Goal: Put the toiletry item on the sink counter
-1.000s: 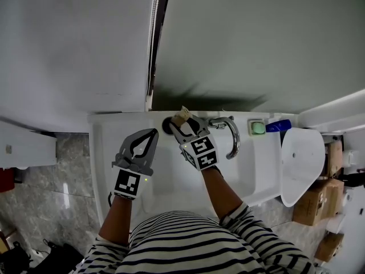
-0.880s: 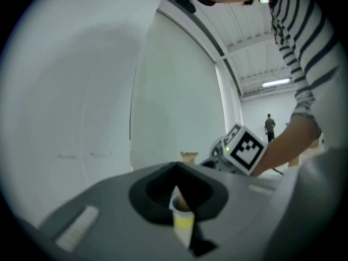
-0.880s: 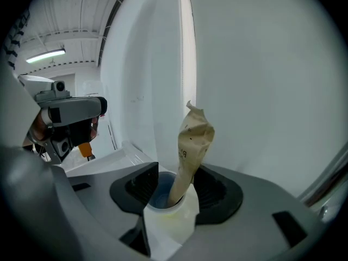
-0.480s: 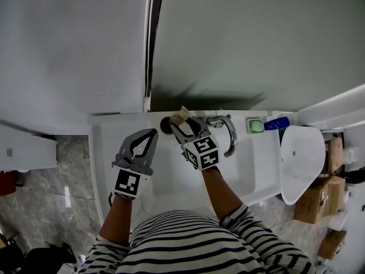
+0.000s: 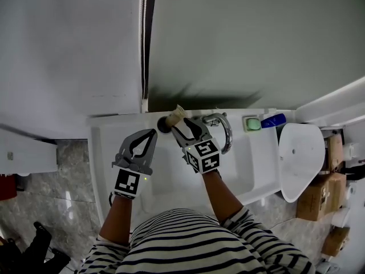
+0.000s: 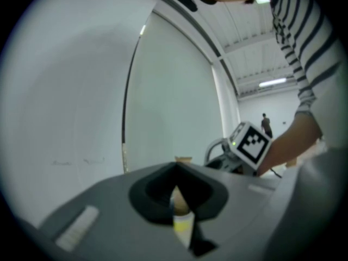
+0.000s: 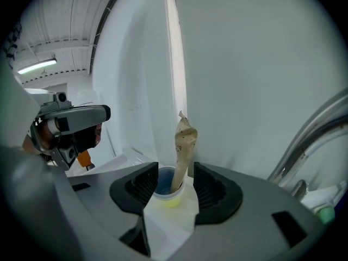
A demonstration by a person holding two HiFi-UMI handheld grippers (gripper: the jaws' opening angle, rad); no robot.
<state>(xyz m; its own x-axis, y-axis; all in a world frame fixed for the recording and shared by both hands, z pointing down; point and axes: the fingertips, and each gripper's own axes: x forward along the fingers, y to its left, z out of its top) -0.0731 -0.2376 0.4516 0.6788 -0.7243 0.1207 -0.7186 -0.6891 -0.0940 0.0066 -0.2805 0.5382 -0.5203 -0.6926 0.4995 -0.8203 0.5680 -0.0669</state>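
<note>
A tan paper-wrapped toiletry item [image 5: 176, 115] [image 7: 185, 143] stands upright in a small cup [image 5: 164, 124] [image 7: 165, 191] at the back of the white sink counter [image 5: 114, 123]. My right gripper [image 5: 186, 125] [image 7: 175, 181] is open. Its jaws have just been opening, and the cup stands just beyond their tips in the gap, untouched by the pads. My left gripper [image 5: 152, 133] [image 6: 176, 170] hovers shut and empty over the left of the basin, apart from the cup.
A chrome faucet [image 5: 223, 131] [image 7: 310, 140] arches right of the cup. Further right sit a green soap dish [image 5: 252, 124] and a blue item [image 5: 273, 120]. Past the counter's right end are a white rounded fixture [image 5: 299, 158] and cardboard boxes [image 5: 318, 197]. A wall rises close behind.
My right gripper has drawn back a little from the cup, leaving the tan item standing in it. The left gripper has stayed where it was.
</note>
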